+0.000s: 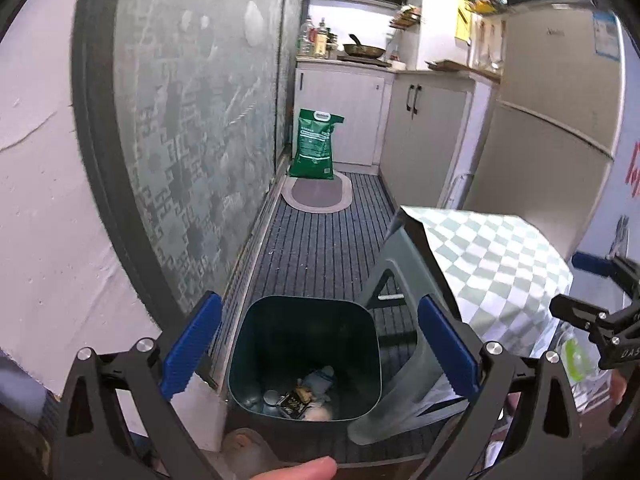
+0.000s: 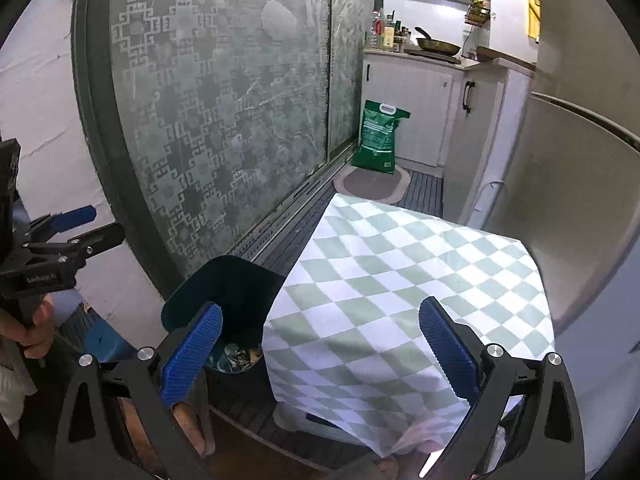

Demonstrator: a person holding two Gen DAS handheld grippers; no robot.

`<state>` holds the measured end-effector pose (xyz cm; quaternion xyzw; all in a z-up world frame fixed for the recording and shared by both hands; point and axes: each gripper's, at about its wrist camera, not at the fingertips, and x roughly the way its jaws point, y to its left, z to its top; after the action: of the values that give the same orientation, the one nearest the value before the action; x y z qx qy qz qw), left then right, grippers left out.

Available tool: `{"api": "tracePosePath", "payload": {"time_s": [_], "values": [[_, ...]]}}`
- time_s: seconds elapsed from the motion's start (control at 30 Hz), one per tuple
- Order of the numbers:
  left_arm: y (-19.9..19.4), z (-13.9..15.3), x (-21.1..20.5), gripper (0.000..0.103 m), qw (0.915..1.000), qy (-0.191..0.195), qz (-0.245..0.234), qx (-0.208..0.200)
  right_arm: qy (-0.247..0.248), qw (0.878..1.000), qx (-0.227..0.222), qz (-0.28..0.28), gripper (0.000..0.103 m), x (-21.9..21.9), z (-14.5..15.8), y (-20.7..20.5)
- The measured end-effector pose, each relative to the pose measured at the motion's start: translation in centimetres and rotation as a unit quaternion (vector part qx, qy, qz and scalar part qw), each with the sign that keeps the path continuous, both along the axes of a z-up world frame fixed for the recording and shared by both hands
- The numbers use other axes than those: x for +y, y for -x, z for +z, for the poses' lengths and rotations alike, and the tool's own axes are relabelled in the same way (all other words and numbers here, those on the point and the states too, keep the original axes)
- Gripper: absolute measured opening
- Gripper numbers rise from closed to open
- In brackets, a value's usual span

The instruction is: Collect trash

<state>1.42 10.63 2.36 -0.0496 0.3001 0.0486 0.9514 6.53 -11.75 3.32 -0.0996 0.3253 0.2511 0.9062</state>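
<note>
The left tool point(image 1: 320, 344) is hovering over the dark bin point(image 1: 304, 360) on the floor, tipped downward, with its blue pads spread wide and nothing between them; the trash point(image 1: 304, 398), a few wrappers and what looks like a can, is lying at the bottom of the bin. The right tool point(image 2: 320, 352) is also gaping wide and empty, angled down over the checkered cloth point(image 2: 400, 280) on the counter, which is looking bare from here. Judging by that, the collecting seems nearly done, so the sensible thing would be scanning the cloth and floor for stray bits while keeping both tools open and clear of the grey stool point(image 1: 396, 280) leaning beside the bin.
</note>
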Motion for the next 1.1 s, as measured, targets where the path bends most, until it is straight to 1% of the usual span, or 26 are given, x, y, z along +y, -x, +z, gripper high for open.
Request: {"api": "tracePosePath", "payload": {"time_s": [0.1,0.3,0.5,0.77,1.1], "values": [[-0.3,-0.4,-0.8,0.1,0.9999,-0.013,-0.008,0.005,-0.009,1.0,0.005,0.007,0.099,0.1,-0.2,0.1],[-0.6,-1.2,-0.9,0.1,0.9997,-0.014,-0.001,0.019,-0.014,1.0,0.011,0.016,0.099,0.4,-0.6,0.0],[-0.5,-2.5,-1.7,0.1,0.9991,-0.019,-0.009,0.037,-0.016,0.999,0.022,0.019,0.099,0.9,-1.0,-0.2],[-0.5,-3.2,-1.8,0.1,0.9987,-0.012,-0.013,0.048,-0.011,0.999,0.02,0.025,0.099,1.5,-1.0,-0.1],[-0.5,-3.2,-1.9,0.1,0.9986,-0.01,-0.017,0.048,-0.005,0.999,0.022,0.025,0.099,1.8,-1.2,-0.1]]}}
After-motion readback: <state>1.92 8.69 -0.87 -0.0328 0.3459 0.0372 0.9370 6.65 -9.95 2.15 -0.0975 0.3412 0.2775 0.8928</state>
